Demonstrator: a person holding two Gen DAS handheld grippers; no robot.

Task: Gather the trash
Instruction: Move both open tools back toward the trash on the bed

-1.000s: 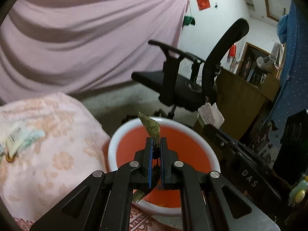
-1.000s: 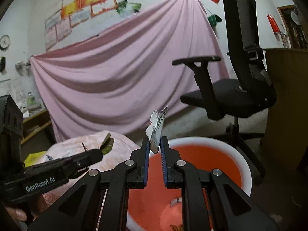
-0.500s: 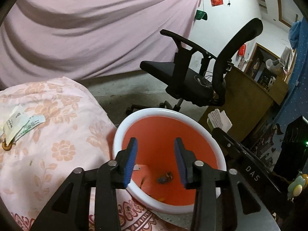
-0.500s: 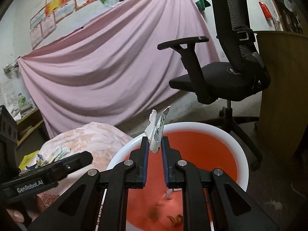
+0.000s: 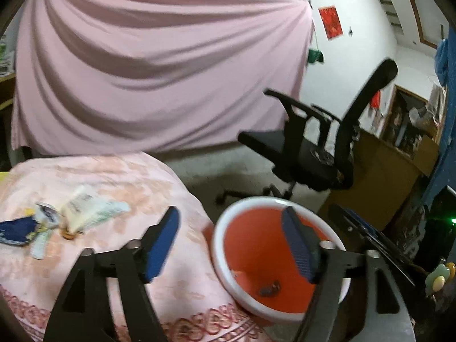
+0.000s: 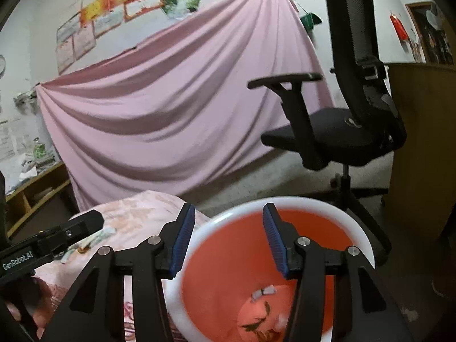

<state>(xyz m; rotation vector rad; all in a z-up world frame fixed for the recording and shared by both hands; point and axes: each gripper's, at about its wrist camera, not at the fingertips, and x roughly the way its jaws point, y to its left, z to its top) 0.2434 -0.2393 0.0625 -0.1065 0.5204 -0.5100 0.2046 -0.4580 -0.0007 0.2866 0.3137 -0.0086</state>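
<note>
On the far left of the left wrist view, a small heap of paper scraps and wrappers (image 5: pixel 65 219) lies on the counter (image 5: pixel 94 176), which is draped in a pink floral cloth. Rightward, the left claw (image 5: pixel 230 242) hangs released and empty, its blue pads spread wide, one above the cloth and one above the bin. Just beside the counter's edge stands the orange bin (image 5: pixel 250 245) with its white rim, a few bits of trash lying on its bottom. From the right wrist view, the right claw (image 6: pixel 229 239) is likewise spread apart and holding nothing, poised over the bin's mouth, with white and dark scraps (image 6: pixel 263 290) visible inside. Judging by this, the drop step is finished for both claws; the next move likely calls for swinging a claw leftward to the heap, lowering onto a single scrap and pinching it.
</note>
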